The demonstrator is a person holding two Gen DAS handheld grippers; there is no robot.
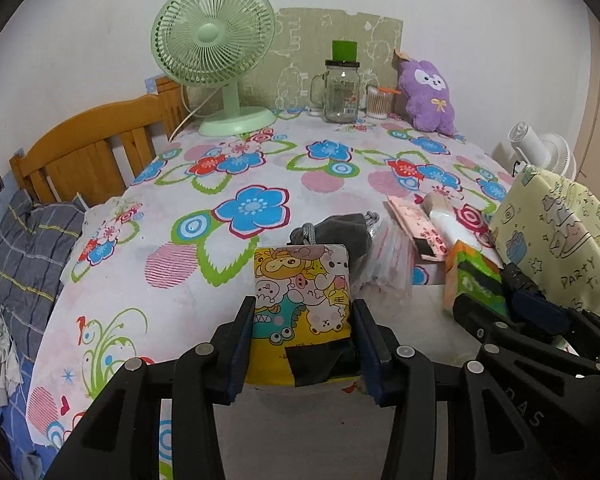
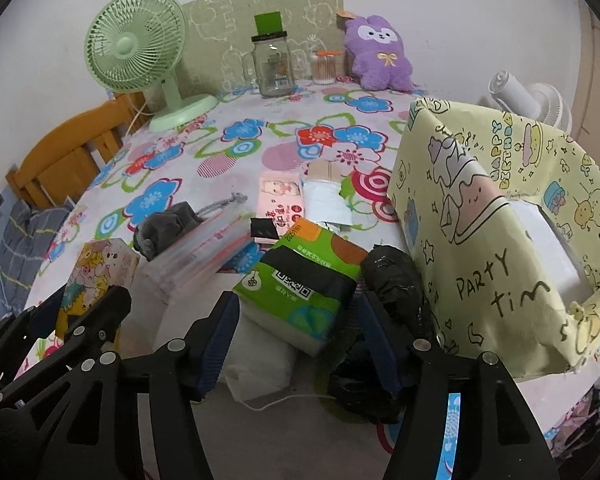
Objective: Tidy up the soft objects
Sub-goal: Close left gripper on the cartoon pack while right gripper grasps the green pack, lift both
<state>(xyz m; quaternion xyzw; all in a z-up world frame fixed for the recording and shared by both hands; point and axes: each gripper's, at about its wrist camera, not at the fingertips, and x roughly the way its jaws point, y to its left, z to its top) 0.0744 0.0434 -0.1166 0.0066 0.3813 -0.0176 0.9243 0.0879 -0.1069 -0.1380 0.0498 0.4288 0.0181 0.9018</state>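
Observation:
In the left wrist view my left gripper (image 1: 303,308) is shut on a yellow cartoon-print tissue pack (image 1: 300,276), which it holds just above the flowered tablecloth (image 1: 204,216). The right wrist view shows my right gripper (image 2: 298,302) open, with a green tissue pack (image 2: 300,276) lying between its fingers on a white folded item (image 2: 260,360); the pads stand off its sides. Right beside it lies a black wrapped bundle (image 2: 396,284). A purple plush toy (image 2: 380,56) leans against the far wall.
A pale yellow party-print box (image 2: 480,220) stands at the right. A grey pouch (image 2: 168,224), clear zip bags (image 2: 204,248), a pink pack (image 2: 280,200) and a white roll (image 2: 324,196) lie mid-table. A green fan (image 1: 212,56), a glass jar (image 1: 340,92) and a swab cup (image 1: 378,102) stand at the back.

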